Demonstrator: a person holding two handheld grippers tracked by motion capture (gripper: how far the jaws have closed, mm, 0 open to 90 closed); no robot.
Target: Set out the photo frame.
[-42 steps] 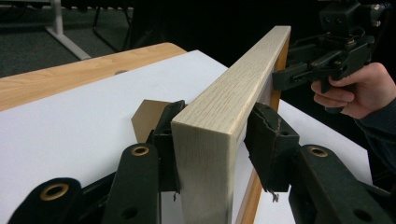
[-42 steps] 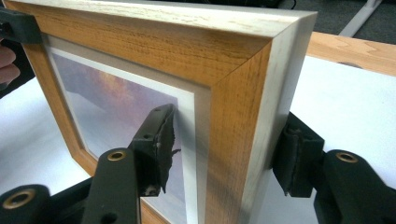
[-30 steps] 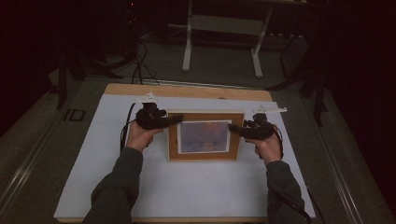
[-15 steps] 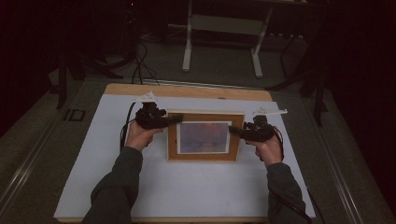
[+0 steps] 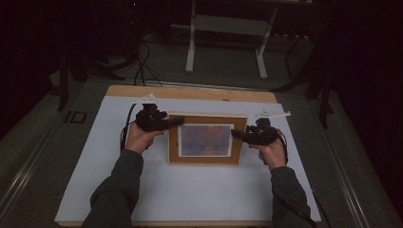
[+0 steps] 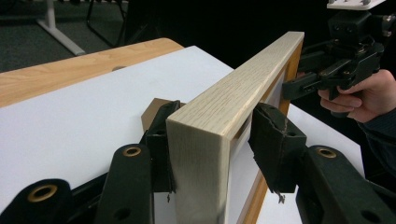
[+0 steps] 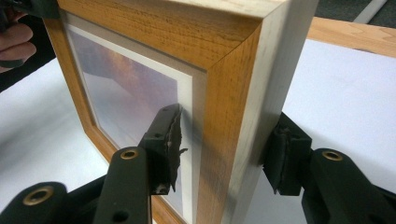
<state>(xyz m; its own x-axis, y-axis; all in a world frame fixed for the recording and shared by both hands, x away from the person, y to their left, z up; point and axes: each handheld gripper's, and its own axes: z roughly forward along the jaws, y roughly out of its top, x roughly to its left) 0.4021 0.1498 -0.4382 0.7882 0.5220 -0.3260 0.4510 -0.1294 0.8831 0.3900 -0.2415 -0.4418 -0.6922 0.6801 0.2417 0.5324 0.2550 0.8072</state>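
white mat (image 5: 190, 190) on wooden table (image 5: 190, 92); metal stand (image 5: 225, 28) behind.

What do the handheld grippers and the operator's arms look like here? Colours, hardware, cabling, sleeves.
Both the left gripper and right gripper are black, with two chunky black jaws carrying brass-coloured eyelets and rough, worn-edged black pads. A light three-cornered plate sits on top of each. A black cable loops off the left one. The person wears dark long sleeves; no markings are legible.
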